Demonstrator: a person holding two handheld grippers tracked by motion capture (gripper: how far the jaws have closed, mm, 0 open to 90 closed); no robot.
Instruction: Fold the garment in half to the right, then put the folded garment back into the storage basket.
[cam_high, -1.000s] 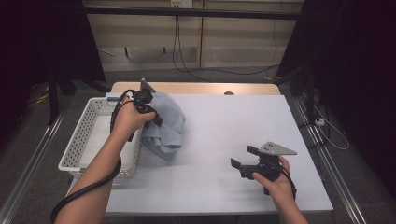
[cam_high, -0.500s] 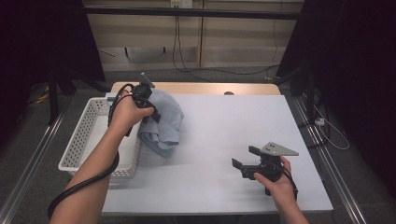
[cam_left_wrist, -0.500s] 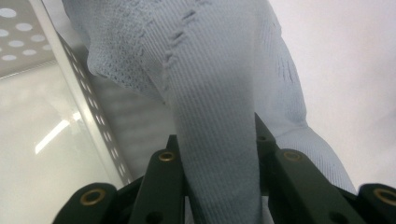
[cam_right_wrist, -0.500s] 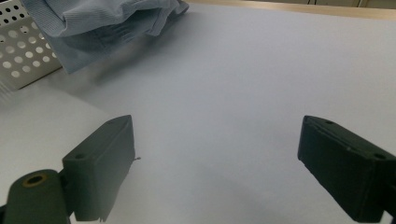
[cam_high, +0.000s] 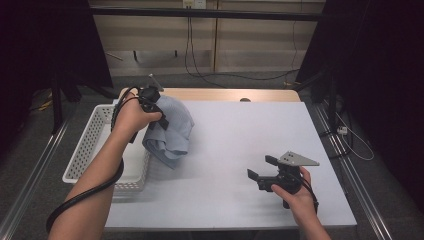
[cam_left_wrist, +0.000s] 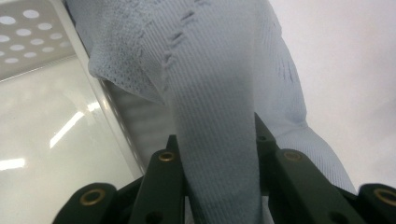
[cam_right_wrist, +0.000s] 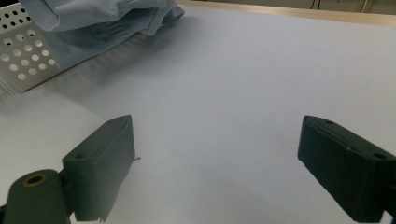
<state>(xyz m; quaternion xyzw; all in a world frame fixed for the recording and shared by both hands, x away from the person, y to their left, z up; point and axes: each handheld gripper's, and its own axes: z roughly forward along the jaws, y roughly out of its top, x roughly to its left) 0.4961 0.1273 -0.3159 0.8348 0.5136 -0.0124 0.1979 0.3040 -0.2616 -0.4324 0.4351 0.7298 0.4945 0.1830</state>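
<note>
Cloth (cam_high: 170, 131) pinched in left hand-held gripper (cam_high: 156, 111), hanging beside basket (cam_high: 95, 145); right hand-held gripper (cam_high: 261, 170) spread.

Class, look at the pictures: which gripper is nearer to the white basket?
Left. The left gripper, shut on the light blue cloth, hangs beside the white basket; the right gripper rests open across the table.

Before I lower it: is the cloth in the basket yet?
Not yet. The cloth hangs bunched from the left gripper beside the basket wall.

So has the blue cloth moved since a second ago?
Yes. The blue cloth, clamped in the left hand-held gripper, has shifted slightly left, toward the white basket.
</note>
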